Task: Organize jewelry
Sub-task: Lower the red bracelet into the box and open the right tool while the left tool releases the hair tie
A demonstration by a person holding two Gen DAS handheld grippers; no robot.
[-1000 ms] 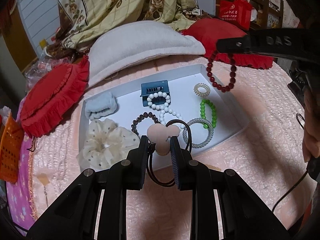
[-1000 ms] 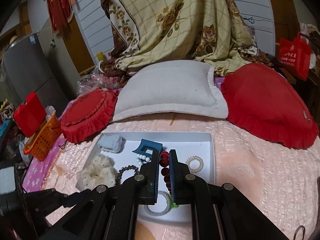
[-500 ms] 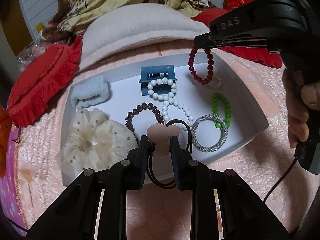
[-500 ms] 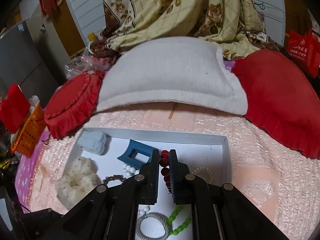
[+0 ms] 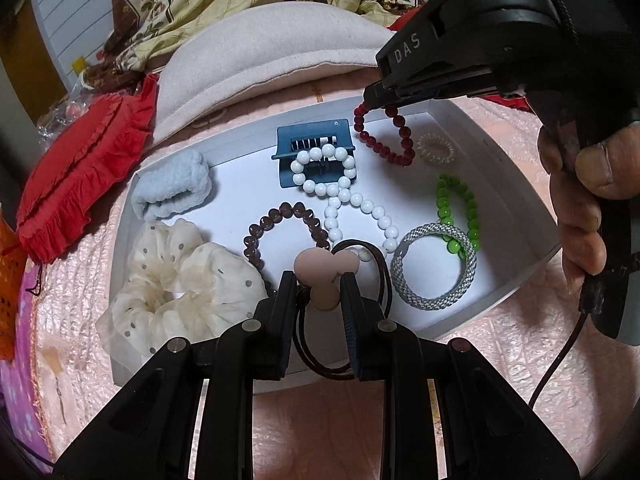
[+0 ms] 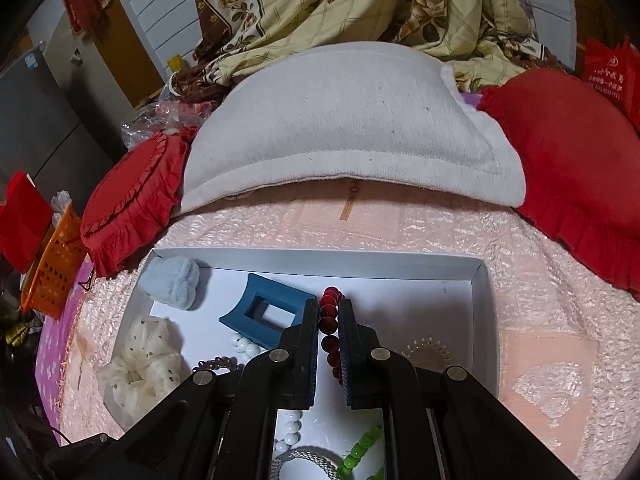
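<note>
white pillow (image 6: 352, 120) | red cushions (image 6: 568, 160) | floral quilt (image 6: 340, 4) | orange basket (image 6: 54, 260)

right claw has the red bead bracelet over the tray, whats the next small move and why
Probably lower the right claw slightly and open it. The red bead bracelet hangs over the white tray in the bare patch between the blue hair clip and the clear coil hair tie, so it should land untangled.

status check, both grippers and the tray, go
Left gripper shut on beige-bobble hair tie. Right gripper shut on dark red bead bracelet, over white tray. Nothing blocking.
</note>
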